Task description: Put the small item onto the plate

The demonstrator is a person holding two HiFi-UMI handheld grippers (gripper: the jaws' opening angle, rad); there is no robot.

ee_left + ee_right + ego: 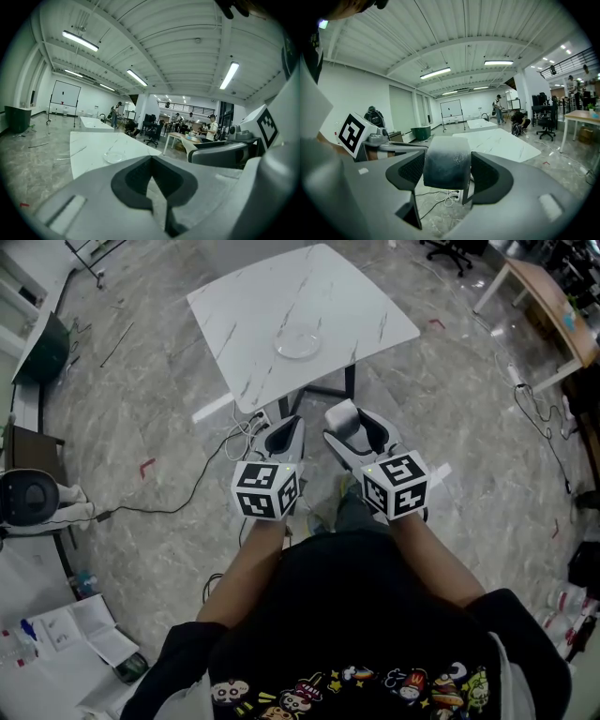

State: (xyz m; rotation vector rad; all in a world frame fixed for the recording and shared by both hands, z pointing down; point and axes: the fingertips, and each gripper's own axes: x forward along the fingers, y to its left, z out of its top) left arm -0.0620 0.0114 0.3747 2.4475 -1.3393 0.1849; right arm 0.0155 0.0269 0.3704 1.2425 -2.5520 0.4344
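A clear glass plate (pixel 298 341) lies on the white marble table (pixel 234 315) ahead of me, about a step away. My right gripper (pixel 349 425) is held at waist height short of the table's near edge, shut on a small pale grey item (pixel 343 414). In the right gripper view the item (pixel 446 164) fills the gap between the jaws of the right gripper (pixel 446 174), with the table (pixel 497 143) beyond. My left gripper (pixel 284 432) hangs beside it, jaws together and holding nothing. In the left gripper view the left gripper (pixel 152 183) points toward the plate (pixel 114 157).
Cables and a power strip (pixel 253 423) lie on the floor by the table's black leg (pixel 350 381). A wooden desk (pixel 548 301) and an office chair (pixel 450 251) stand at the back right. A white round device (pixel 33 498) and papers (pixel 80 629) are at the left.
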